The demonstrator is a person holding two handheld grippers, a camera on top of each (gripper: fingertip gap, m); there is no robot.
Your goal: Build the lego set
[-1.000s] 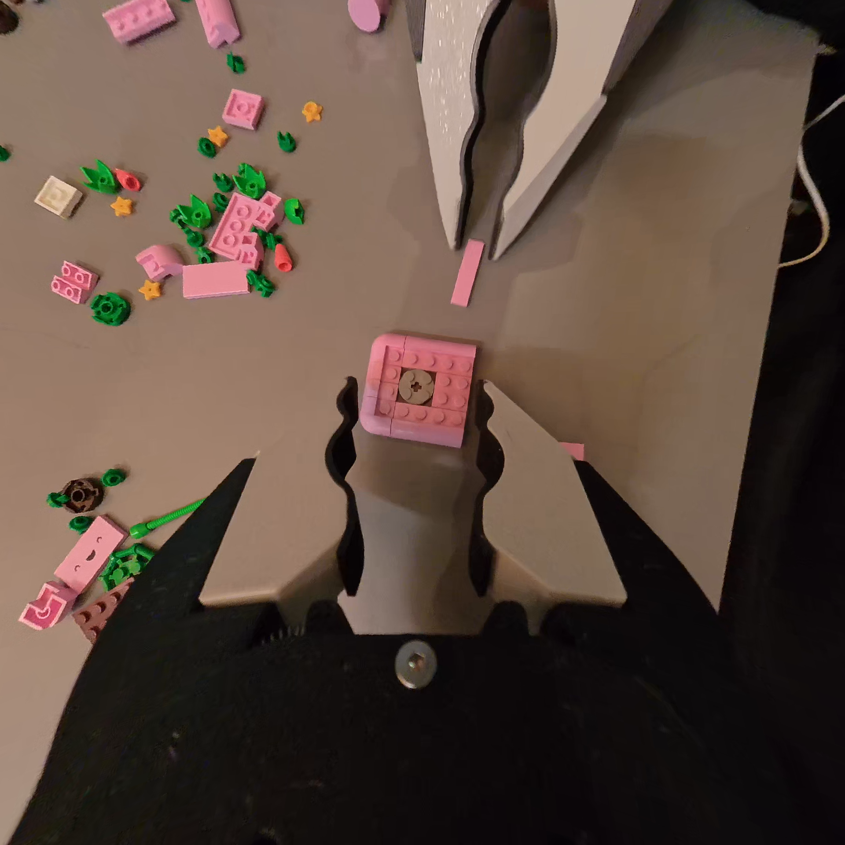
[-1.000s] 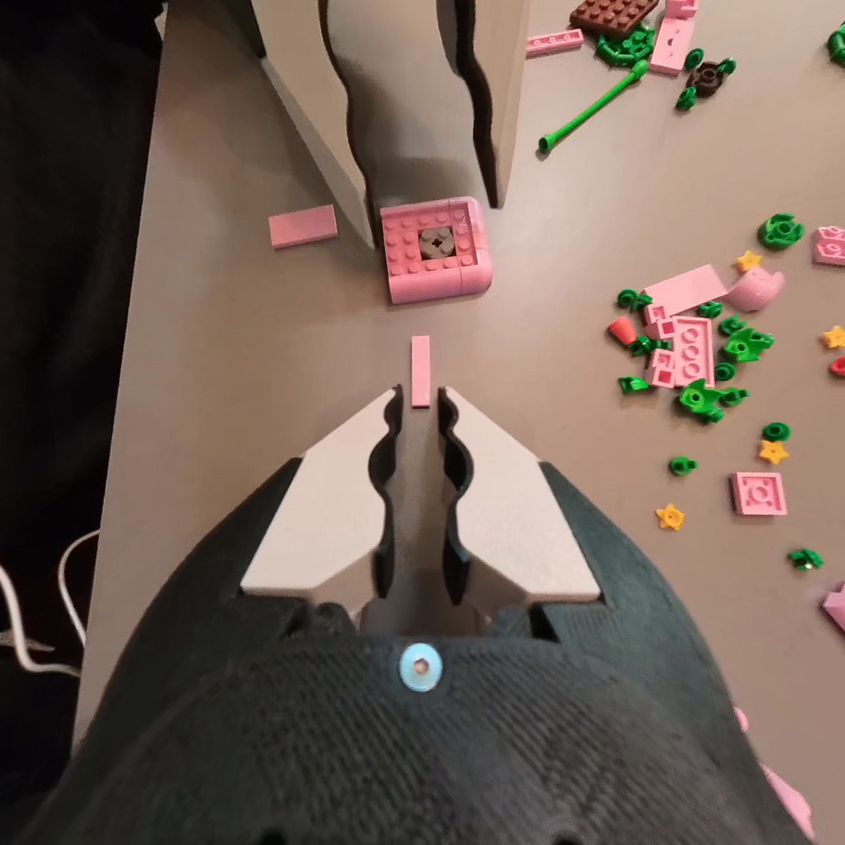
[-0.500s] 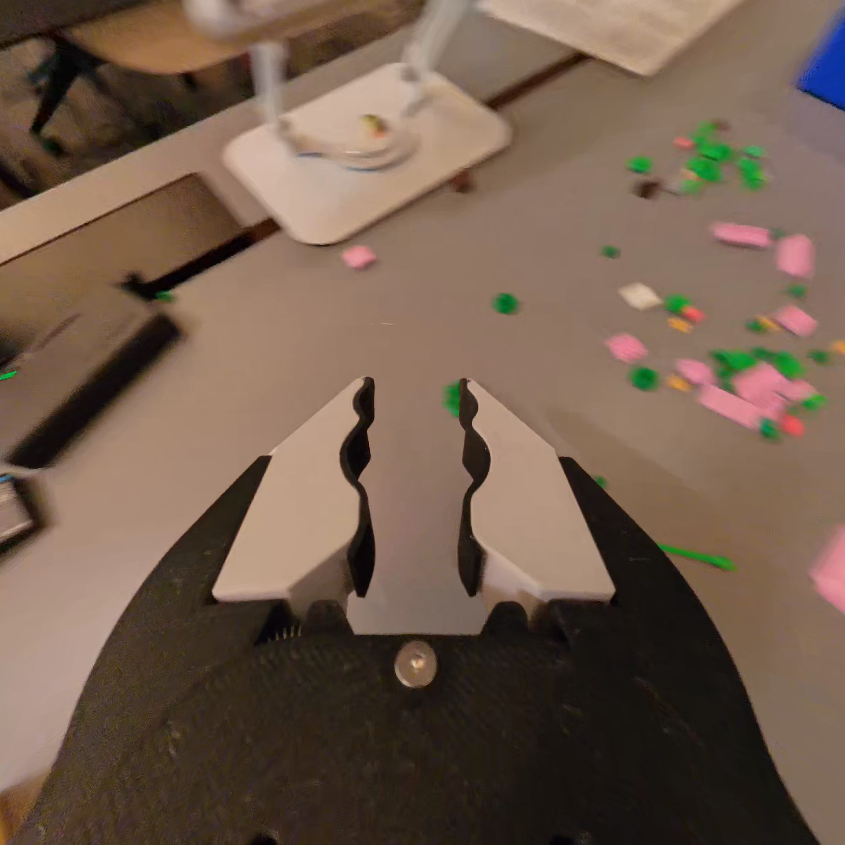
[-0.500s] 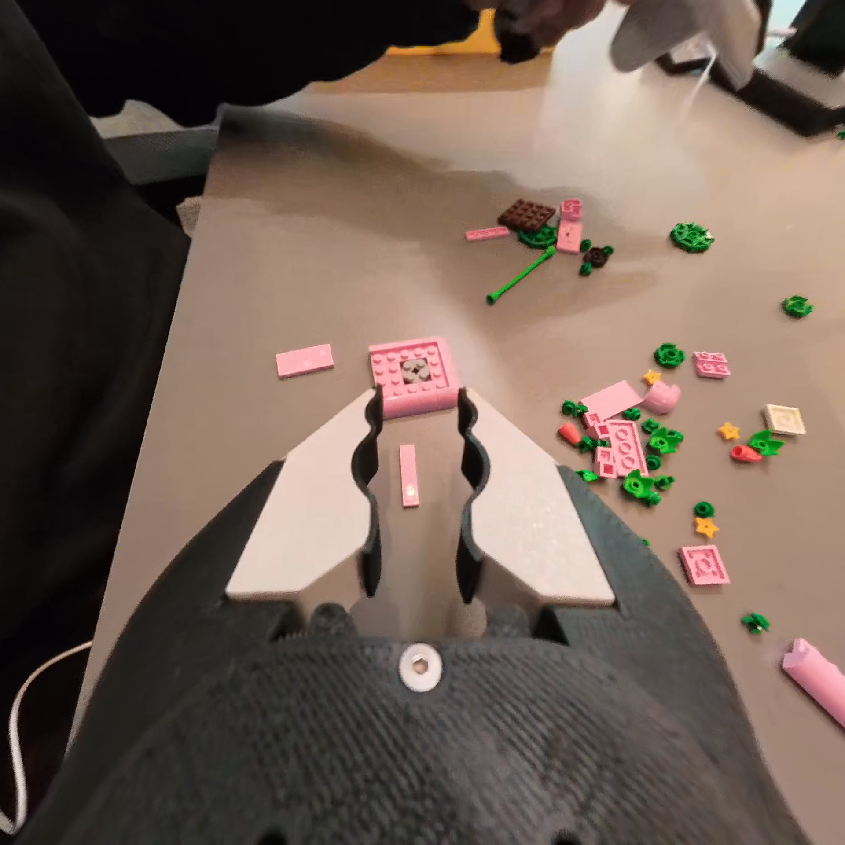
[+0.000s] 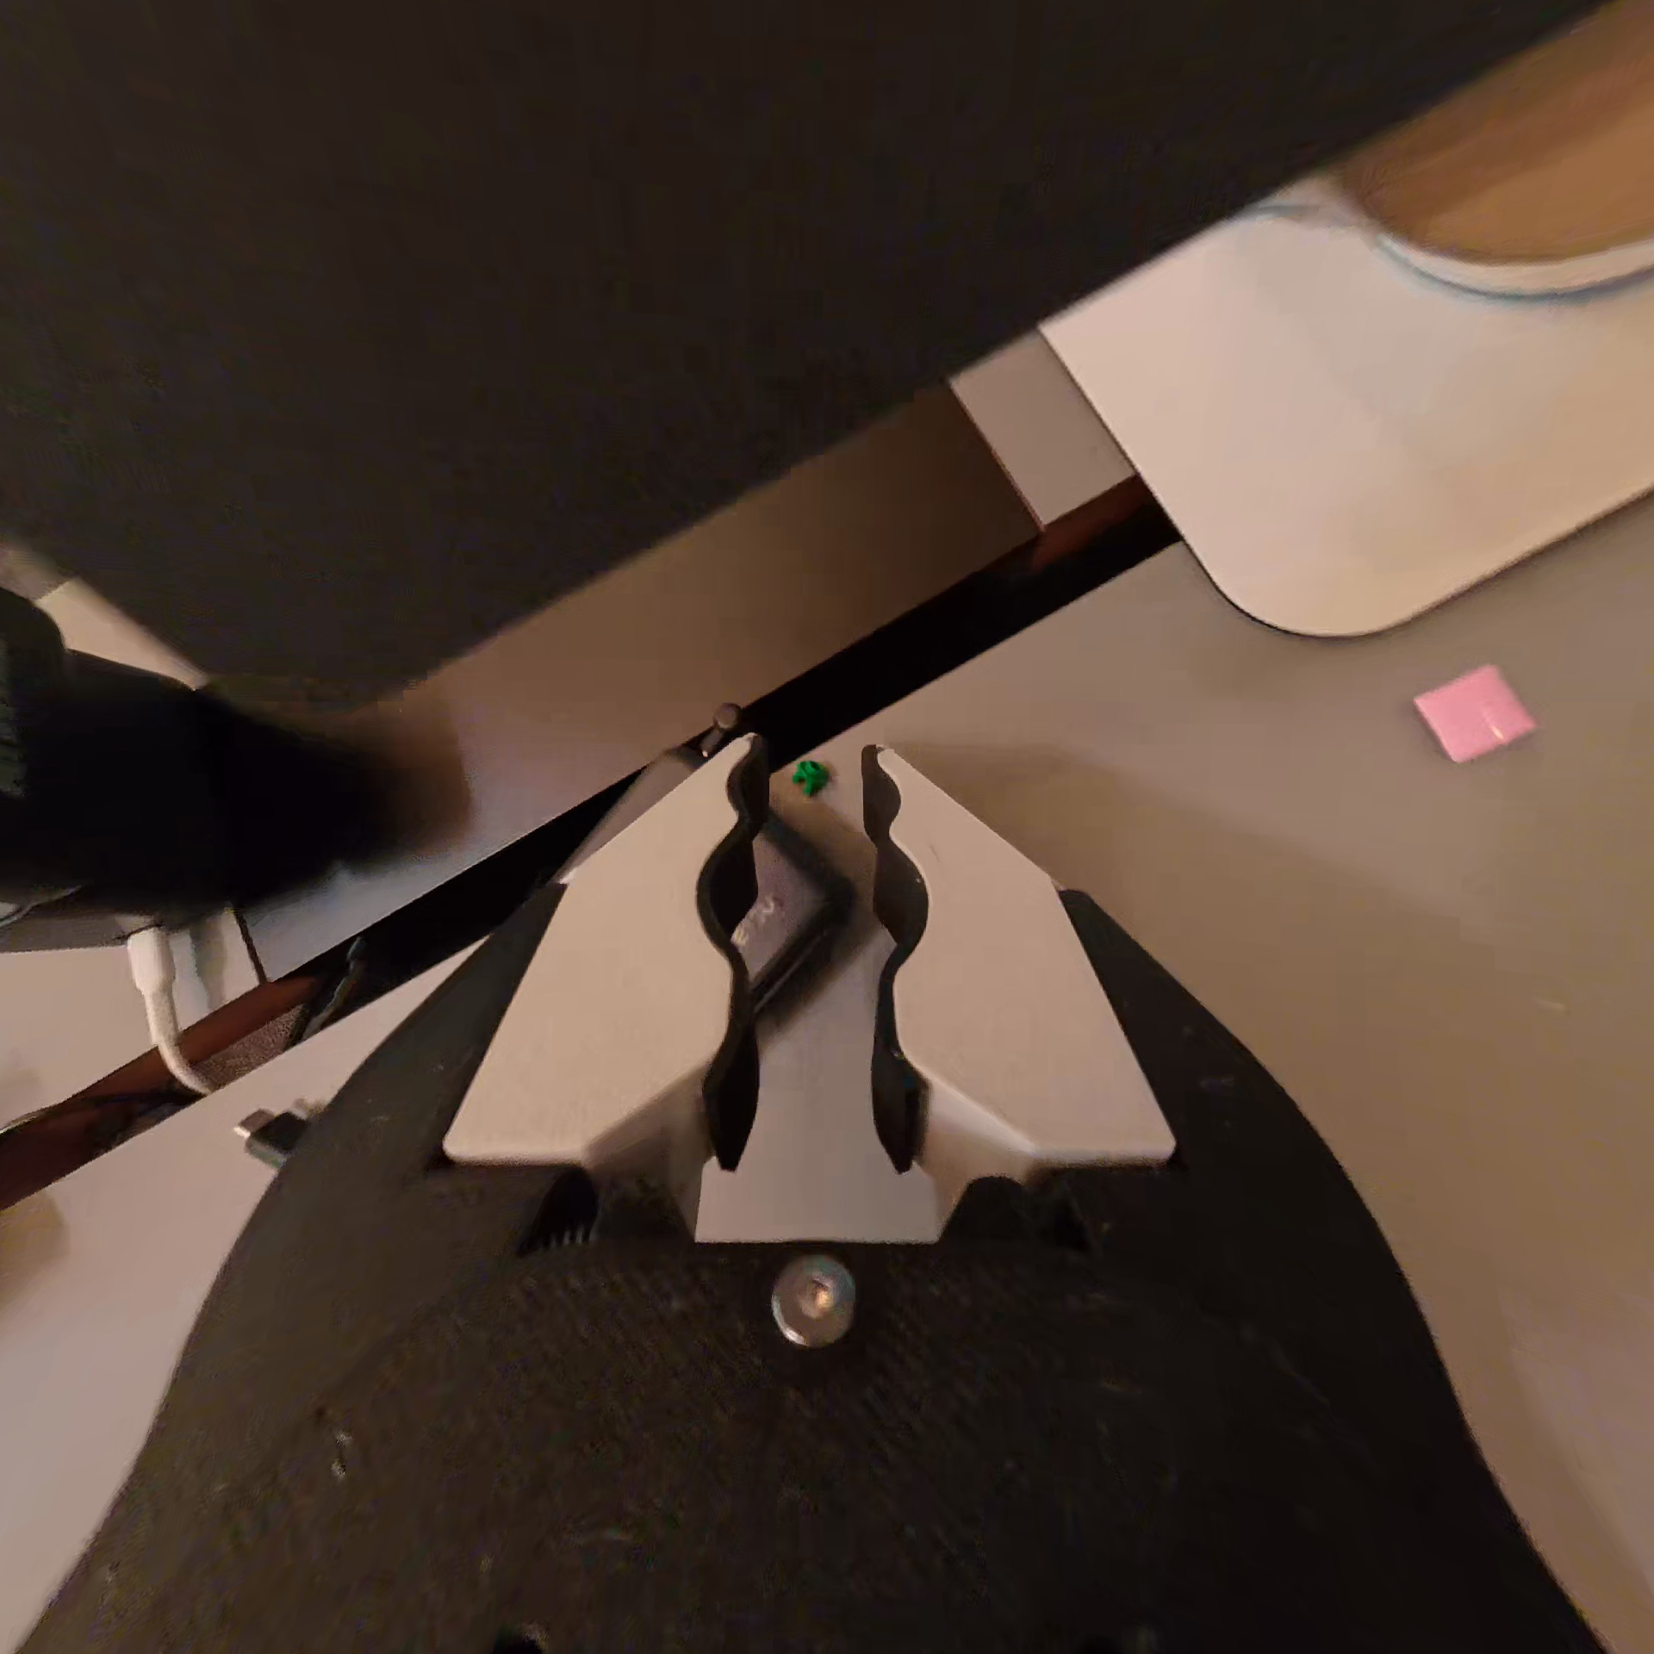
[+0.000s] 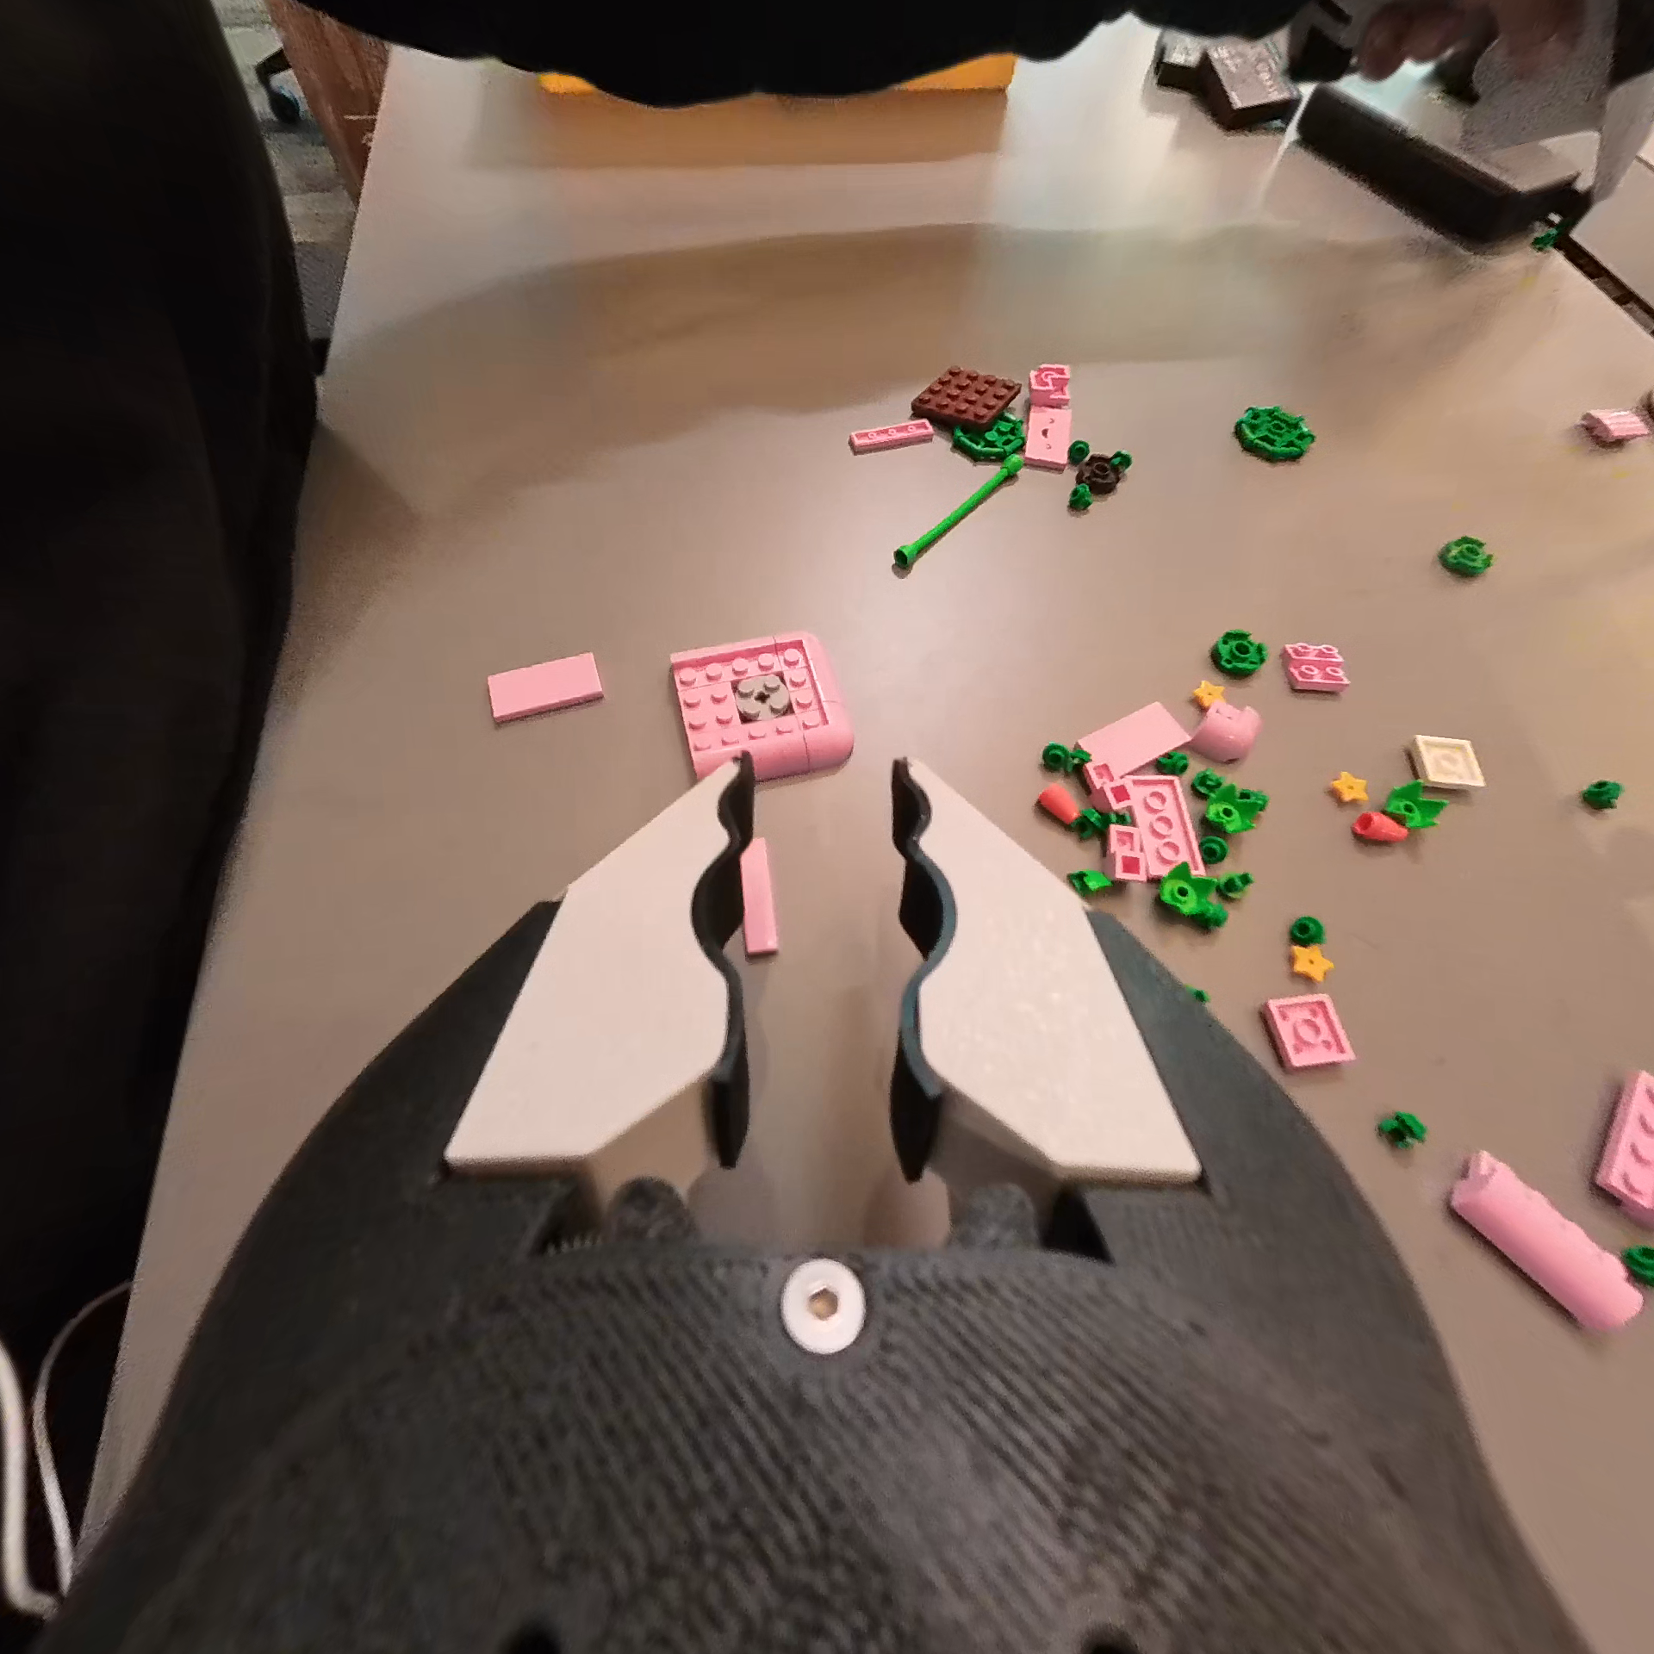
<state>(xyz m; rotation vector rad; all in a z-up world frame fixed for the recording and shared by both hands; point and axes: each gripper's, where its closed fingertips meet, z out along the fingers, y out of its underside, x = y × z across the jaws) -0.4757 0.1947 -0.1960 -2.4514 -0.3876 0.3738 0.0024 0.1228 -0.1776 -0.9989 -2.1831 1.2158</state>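
The pink studded assembly (image 6: 761, 707) with a grey round piece in its middle lies on the grey table (image 6: 626, 403). My right gripper (image 6: 819, 765) is open and empty just in front of it. A narrow pink tile (image 6: 758, 895) lies flat on the table between the right fingers, close to the left one. My left gripper (image 5: 813, 747) is open and empty at the table's far edge, over a small dark box (image 5: 788, 913). A tiny green piece (image 5: 810, 777) lies just past its tips. The assembly is out of the left wrist view.
A flat pink tile (image 6: 544, 685) lies left of the assembly. Loose pink and green pieces (image 6: 1155, 823), a brown plate (image 6: 967, 394), a green stem (image 6: 958, 510) and a pink cylinder (image 6: 1539, 1253) lie to the right. A white stand base (image 5: 1342, 447), a pink square tile (image 5: 1475, 713) and a white cable (image 5: 161, 1011) show in the left wrist view. There is about 50 centimetres between the tips of the two grippers.
My left gripper has swung away from the pink assembly to the table's far edge. My right gripper has pulled back, risen and opened wider, with the narrow pink tile left on the table.
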